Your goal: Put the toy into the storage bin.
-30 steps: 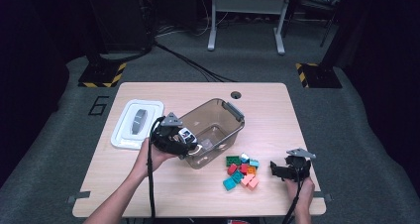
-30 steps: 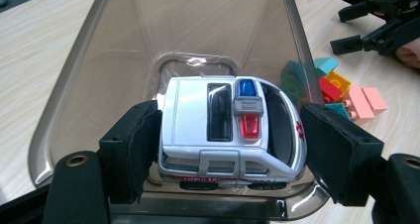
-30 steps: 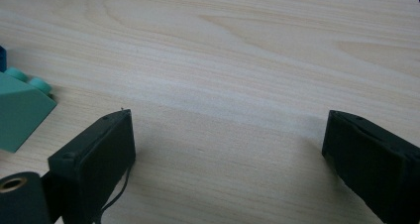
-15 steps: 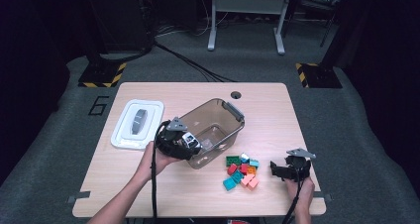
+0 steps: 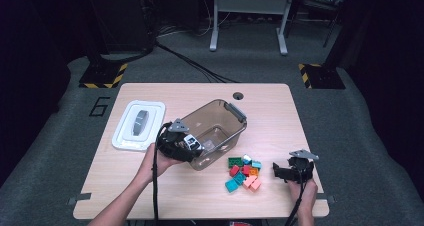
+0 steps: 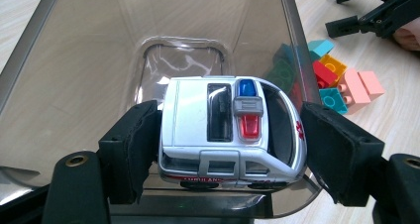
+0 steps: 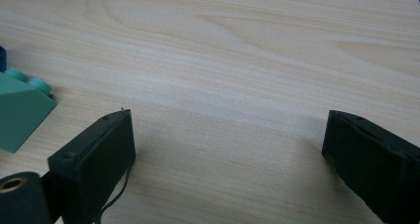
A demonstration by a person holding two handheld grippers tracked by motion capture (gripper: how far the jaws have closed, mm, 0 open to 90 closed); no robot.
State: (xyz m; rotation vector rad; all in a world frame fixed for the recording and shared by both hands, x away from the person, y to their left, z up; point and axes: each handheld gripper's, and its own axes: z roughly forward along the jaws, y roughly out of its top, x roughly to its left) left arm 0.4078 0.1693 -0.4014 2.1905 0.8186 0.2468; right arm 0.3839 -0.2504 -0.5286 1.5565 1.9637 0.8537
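My left gripper [image 5: 192, 146] is shut on a white toy ambulance [image 5: 190, 142] and holds it at the near-left rim of a clear grey bin [image 5: 236, 111]. In the left gripper view the ambulance [image 6: 230, 130] sits roof-up between both pads, above the bin's bare floor [image 6: 183, 60]. A pile of coloured blocks [image 5: 244, 172] lies on the table to the right of the bin. Beyond the bin wall these blocks [image 6: 341, 80] show again. My right gripper [image 5: 276, 170] rests low to the right of the pile, open with nothing between its jaws [image 7: 228, 135]. A teal block [image 7: 20, 110] lies to its left.
A white lid [image 5: 138, 123] with a grey handle lies flat to the left of the bin. The wooden table [image 5: 280, 106] has a round hole [image 5: 238, 95] near its far edge. The other gripper [image 6: 369, 11] shows at the top right of the left gripper view.
My left gripper has shifted slightly right and nearer with the ambulance, ending at the bin's near rim. The right gripper has stayed put.
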